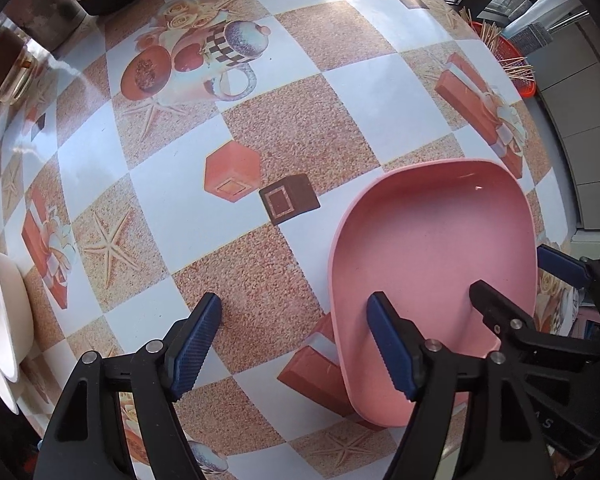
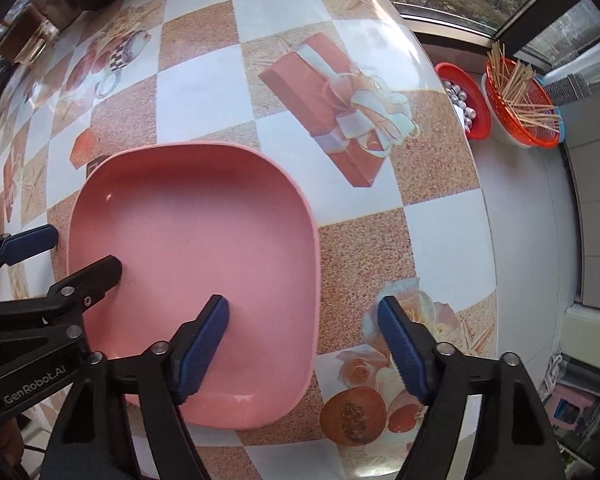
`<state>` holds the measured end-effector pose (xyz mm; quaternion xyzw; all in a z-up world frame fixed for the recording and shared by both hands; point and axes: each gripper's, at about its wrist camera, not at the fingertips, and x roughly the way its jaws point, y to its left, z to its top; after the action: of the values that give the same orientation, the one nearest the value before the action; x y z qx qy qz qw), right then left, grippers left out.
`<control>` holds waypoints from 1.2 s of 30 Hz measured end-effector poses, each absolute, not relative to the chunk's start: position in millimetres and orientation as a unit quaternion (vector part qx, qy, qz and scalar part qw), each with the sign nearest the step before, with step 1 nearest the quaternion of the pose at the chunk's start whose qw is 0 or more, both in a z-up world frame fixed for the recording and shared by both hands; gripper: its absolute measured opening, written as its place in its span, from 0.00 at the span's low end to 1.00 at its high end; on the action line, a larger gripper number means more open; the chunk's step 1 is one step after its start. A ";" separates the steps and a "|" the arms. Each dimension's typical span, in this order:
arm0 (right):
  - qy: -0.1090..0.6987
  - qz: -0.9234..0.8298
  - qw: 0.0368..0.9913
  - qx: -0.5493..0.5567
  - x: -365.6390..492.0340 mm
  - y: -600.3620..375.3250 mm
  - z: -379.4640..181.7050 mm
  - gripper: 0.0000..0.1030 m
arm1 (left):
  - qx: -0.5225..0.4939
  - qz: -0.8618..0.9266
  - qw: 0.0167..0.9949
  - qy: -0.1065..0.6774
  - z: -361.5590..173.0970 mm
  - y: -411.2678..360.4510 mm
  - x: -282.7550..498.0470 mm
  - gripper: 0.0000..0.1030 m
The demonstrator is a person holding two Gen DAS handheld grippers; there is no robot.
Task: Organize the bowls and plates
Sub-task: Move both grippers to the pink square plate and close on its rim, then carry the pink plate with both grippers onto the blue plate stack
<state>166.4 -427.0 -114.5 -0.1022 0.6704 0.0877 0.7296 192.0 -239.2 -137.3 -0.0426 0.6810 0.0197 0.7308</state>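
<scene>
Pink plate [image 2: 192,240] lies empty – both tools, left [image 1: 296,344] and right [image 2: 304,344], spread astride its rims.

A checkered tablecloth [image 2: 204,92] printed with gift boxes, starfish, roses and cups fills both views. At upper right in the right wrist view, an orange basket [image 2: 516,120] of wooden sticks stands beside a red bowl [image 2: 480,120] of silvery balls.

Left gripper [image 1: 294,344]: pointing down — jaws apart, nothing pinched.
Right gripper [image 2: 304,346]: pointing down — jaws apart, nothing pinched.
</scene>
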 end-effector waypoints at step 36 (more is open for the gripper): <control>0.717 0.245 0.651 -0.044 91.3 -326.7 -120.4 0.12 | -0.128 0.083 0.711 0.687 -141.3 -109.7 19.2 0.29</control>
<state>91.3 -326.7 -120.4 -0.0437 0.7172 0.2453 0.6508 19.2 -109.7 -141.3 -0.1280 0.6868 0.0831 0.7107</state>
